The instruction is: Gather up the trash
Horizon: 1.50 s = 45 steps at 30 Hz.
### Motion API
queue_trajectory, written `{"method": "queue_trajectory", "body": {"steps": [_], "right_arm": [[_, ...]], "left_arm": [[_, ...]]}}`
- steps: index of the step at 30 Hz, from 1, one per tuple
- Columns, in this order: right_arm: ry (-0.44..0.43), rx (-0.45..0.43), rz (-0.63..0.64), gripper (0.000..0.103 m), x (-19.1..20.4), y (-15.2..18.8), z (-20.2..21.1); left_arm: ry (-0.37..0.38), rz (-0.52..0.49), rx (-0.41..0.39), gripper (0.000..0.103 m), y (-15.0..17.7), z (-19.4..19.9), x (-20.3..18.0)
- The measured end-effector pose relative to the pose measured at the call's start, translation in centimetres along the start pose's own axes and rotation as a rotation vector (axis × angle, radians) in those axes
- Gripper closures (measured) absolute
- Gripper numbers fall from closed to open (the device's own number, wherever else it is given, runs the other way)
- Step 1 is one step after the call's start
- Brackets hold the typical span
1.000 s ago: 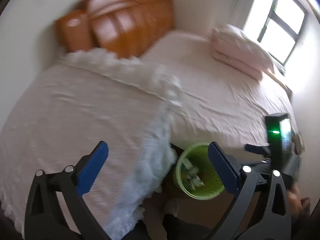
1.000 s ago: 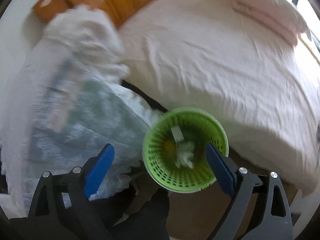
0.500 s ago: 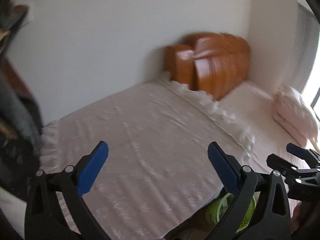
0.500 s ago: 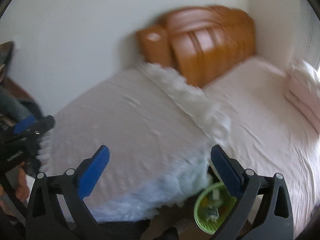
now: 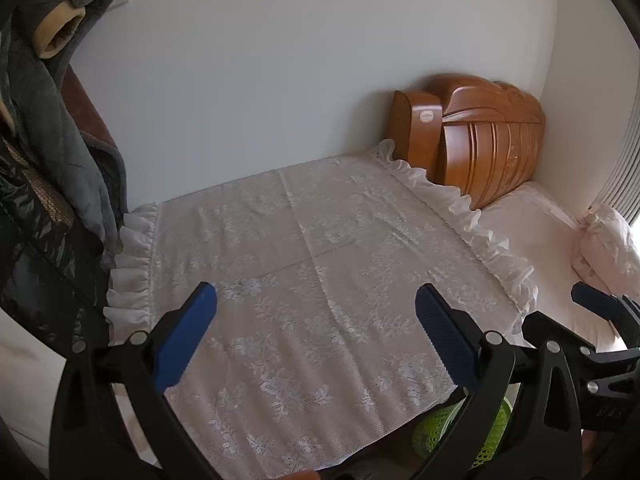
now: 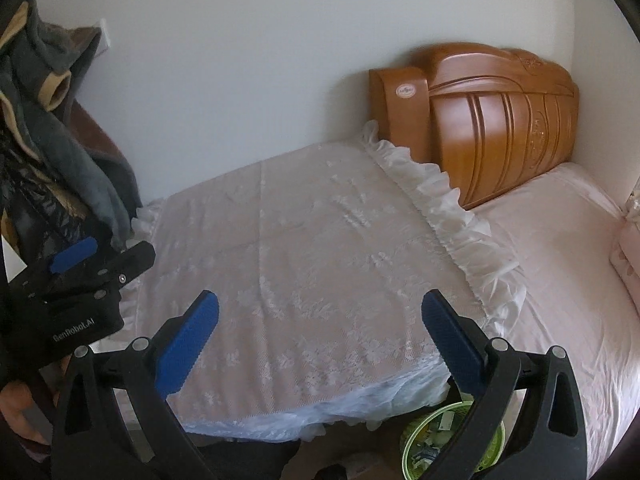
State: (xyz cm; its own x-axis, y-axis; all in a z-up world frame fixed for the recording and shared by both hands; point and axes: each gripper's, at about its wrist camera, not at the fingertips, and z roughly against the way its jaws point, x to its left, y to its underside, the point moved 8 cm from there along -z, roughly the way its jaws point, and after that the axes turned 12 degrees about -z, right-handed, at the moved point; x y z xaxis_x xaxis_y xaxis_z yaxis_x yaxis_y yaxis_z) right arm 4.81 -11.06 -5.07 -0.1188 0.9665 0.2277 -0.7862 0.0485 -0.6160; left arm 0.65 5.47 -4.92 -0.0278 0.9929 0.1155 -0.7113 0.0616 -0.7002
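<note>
left wrist view: the left hand-held gripper [image 5: 316,332] hangs released, blue pads spread wide and empty over a lace-covered surface [image 5: 320,272]; the green waste basket [image 5: 476,428] peeks out at its lower right edge.

right wrist view: the right hand-held gripper [image 6: 320,332] is released too, holding nothing, with the trash-filled basket [image 6: 444,436] on the floor beside the pink bed [image 6: 560,248].
</note>
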Motion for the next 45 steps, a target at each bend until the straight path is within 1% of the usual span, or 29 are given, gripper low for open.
{"method": "queue_trajectory", "body": {"steps": [3,7,12,21,27,45], "right_arm": [[0.009,0.007,-0.008,0.002,0.1,0.4,-0.3],[0.03,0.012,-0.031,0.002,-1.1,1.0,-0.3],[0.056,0.012,-0.057,0.002,-2.6,1.2,-0.5],[0.08,0.014,-0.081,0.002,-4.1,1.3,-0.6],[0.083,0.01,-0.079,0.002,-4.2,1.4,-0.7],[0.083,0.013,-0.077,0.002,-4.4,1.0,-1.2]], "left_arm": [[0.011,-0.006,0.005,0.008,0.1,-0.3,-0.4],[0.042,-0.017,0.008,0.008,0.0,-0.7,-1.5],[0.063,-0.041,0.004,0.008,-0.4,-1.1,-2.4],[0.077,-0.073,-0.009,0.008,-1.2,-1.5,-3.6],[0.09,-0.085,-0.005,0.008,-1.3,-1.9,-4.1],[0.086,-0.102,0.007,0.008,-1.6,-2.8,-4.3]]}}
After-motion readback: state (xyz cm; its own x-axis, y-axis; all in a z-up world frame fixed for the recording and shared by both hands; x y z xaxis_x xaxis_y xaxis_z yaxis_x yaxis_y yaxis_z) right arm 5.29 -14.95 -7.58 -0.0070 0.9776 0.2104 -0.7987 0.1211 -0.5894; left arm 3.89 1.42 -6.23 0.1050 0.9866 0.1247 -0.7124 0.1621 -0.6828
